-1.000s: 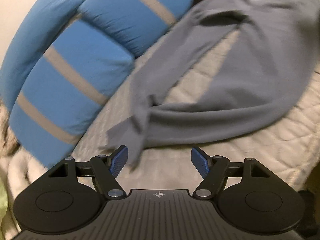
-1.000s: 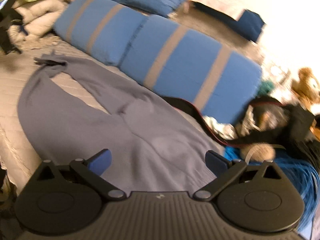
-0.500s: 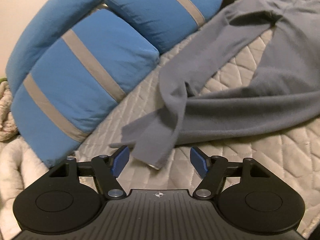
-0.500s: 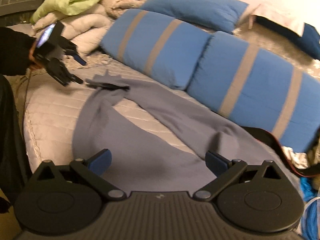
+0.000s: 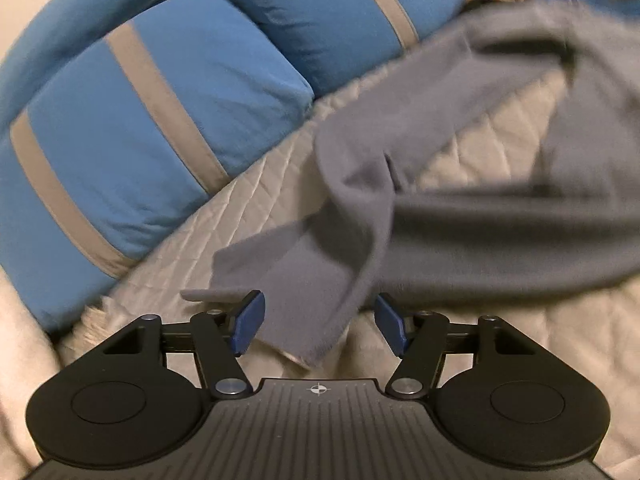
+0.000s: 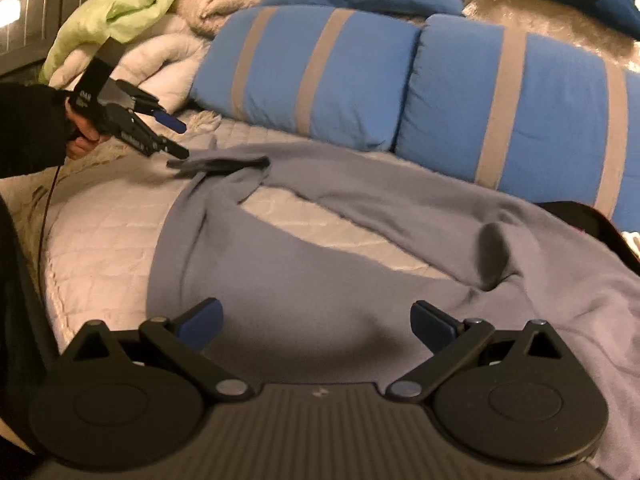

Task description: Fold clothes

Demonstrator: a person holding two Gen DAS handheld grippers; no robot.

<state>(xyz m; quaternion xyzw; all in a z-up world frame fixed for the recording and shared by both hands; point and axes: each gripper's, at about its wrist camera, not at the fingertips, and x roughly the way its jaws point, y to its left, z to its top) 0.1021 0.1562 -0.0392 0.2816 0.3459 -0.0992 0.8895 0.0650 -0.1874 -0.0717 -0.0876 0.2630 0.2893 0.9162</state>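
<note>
A long grey garment (image 5: 500, 232) lies spread on the quilted bed cover (image 5: 240, 240). Its narrow end, crumpled and twisted, reaches toward me in the left wrist view. My left gripper (image 5: 318, 312) is open, and the tip of that end lies between its blue pads (image 5: 250, 320) without being pressed. The right wrist view shows the same left gripper (image 6: 178, 140) at the garment's far tip, held by a person's hand (image 6: 80, 140). My right gripper (image 6: 316, 320) stands wide open just above the broad part of the grey garment (image 6: 360, 280), with nothing gripped.
Blue pillows with grey stripes (image 6: 320, 80) line the back of the bed (image 6: 100, 248). A lime-green blanket (image 6: 140, 4) and pale bedding are piled at the far left. A dark item (image 6: 592, 220) lies at the right edge. The bed's near edge runs at lower left.
The left gripper has moved in on the garment's end, which now lies between its fingers, and its jaws have narrowed a little. The right gripper has swung left and sunk toward the cloth.
</note>
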